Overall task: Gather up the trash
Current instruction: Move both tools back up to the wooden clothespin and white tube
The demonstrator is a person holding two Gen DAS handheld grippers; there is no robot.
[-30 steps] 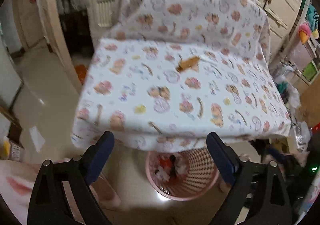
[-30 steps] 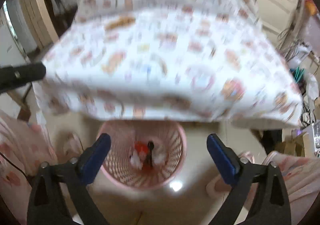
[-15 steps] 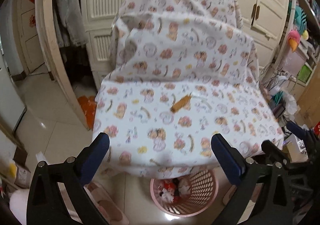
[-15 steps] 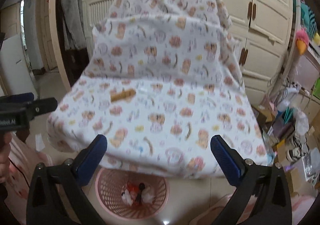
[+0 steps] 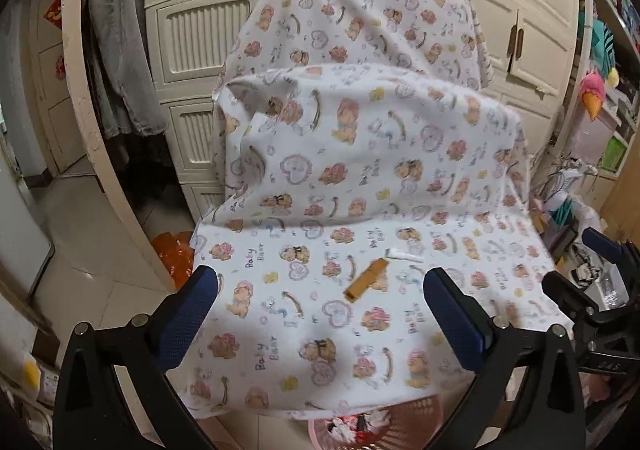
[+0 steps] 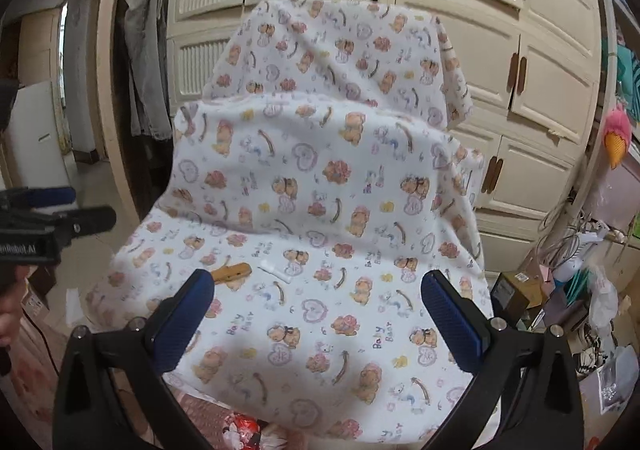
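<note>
A brown wrapper [image 5: 366, 279] lies on the seat of a chair covered with a bear-print sheet [image 5: 320, 334]; a small white scrap [image 5: 404, 255] lies just beyond it. Both show in the right wrist view, wrapper [image 6: 231, 272] and white scrap [image 6: 275, 271]. My left gripper [image 5: 320, 322] is open and empty, above the seat's front. My right gripper [image 6: 318, 320] is open and empty over the seat. A pink basket [image 5: 400, 428] with trash inside sits under the seat's front edge and also shows in the right wrist view [image 6: 224, 422].
Cream cupboards [image 6: 460, 10] stand behind the chair. Clothes [image 5: 124, 62] hang at the left. An orange bag [image 5: 174, 250] lies on the floor to the left. Boxes and clutter [image 6: 560, 290] fill the right side. The other gripper shows at the edge of each view.
Both grippers have risen and tilted up from the basket toward the chair seat. The basket has slid to the bottom edge of both views. Both stayed open.
</note>
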